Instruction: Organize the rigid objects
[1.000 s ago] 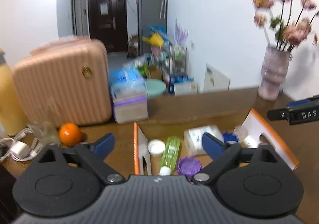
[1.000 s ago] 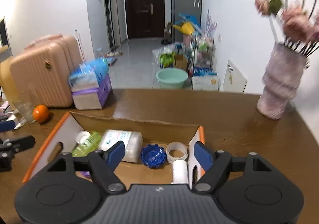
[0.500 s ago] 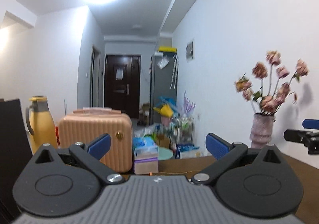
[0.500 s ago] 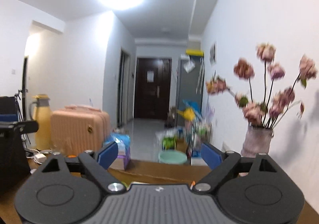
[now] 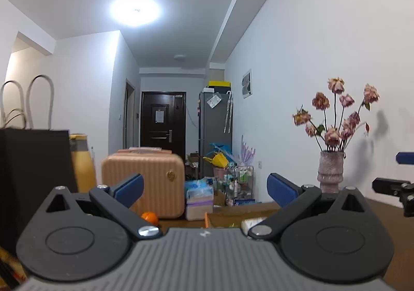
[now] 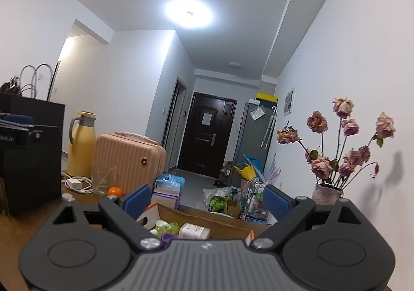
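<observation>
Both tools are held level, aimed down a hallway. The left tool [image 5: 204,188] and right tool [image 6: 205,199] are spread wide, nothing gripped. Below the right tool, a cardboard box [image 6: 220,223] on the table [image 6: 15,226] holds a white bottle [image 6: 194,231] and small containers.

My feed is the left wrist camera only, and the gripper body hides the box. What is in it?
Observer: The right wrist view shows a white container lying in the cardboard box, beside a green bottle.
Operator: Is the right gripper holding anything?
Observer: No, the right gripper is open and empty.
Operator: Anything near the orange?
Observer: A clear glass stands just left of the orange, with a white charger beside it.
</observation>
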A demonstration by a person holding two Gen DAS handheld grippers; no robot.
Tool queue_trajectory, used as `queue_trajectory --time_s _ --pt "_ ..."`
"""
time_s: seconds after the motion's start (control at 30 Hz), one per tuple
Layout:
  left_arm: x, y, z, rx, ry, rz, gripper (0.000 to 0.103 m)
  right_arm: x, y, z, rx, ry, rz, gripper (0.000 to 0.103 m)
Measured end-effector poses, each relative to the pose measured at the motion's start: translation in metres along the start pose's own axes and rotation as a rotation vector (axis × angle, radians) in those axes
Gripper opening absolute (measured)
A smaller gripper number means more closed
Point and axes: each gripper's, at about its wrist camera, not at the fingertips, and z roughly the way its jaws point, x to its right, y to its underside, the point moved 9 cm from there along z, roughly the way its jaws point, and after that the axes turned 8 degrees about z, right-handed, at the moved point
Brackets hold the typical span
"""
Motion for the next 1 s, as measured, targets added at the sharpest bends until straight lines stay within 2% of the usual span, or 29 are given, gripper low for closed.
queue_trajectory --time_s 0.13,0.27,0.37,0.43,0.47,0.53,0.63,0.77,1.0 --pt "0.004 0.029 -0.036 -0.047 0.016 0.019 0.103 -0.011 0.025 -0.041 0.005 -0.022 0.023 0.101" --pt "0.013 0.057 -0.078 -0.063 0.066 0.019 0.103 -0.023 0.053 -0.071 -0.052 -0.043 0.055 0.103" --pt "0.022 0.079 -0.102 -0.083 0.105 0.05 0.103 -0.026 0.072 -0.092 -0.09 0.0 0.085 0.103" --pt "0.026 0.09 -0.11 -0.105 0.161 0.041 0.103 -0.023 0.081 -0.106 -0.097 0.034 0.168 0.103" --pt "0.027 0.095 -0.11 -0.123 0.179 0.021 0.103 -0.023 0.086 -0.113 -0.103 0.036 0.219 0.103" --pt "0.028 0.103 -0.108 -0.16 0.199 -0.01 0.103 -0.027 0.094 -0.117 -0.125 0.025 0.245 0.103" --pt "0.026 0.109 -0.103 -0.168 0.175 -0.026 0.103 -0.034 0.106 -0.118 -0.135 0.068 0.233 0.103" --pt "0.024 0.113 -0.098 -0.179 0.175 -0.031 0.103 -0.041 0.115 -0.109 -0.16 0.036 0.232 0.103" --pt "0.029 0.135 -0.081 -0.234 0.151 -0.004 0.103 -0.038 0.135 -0.09 -0.208 0.042 0.253 0.101"
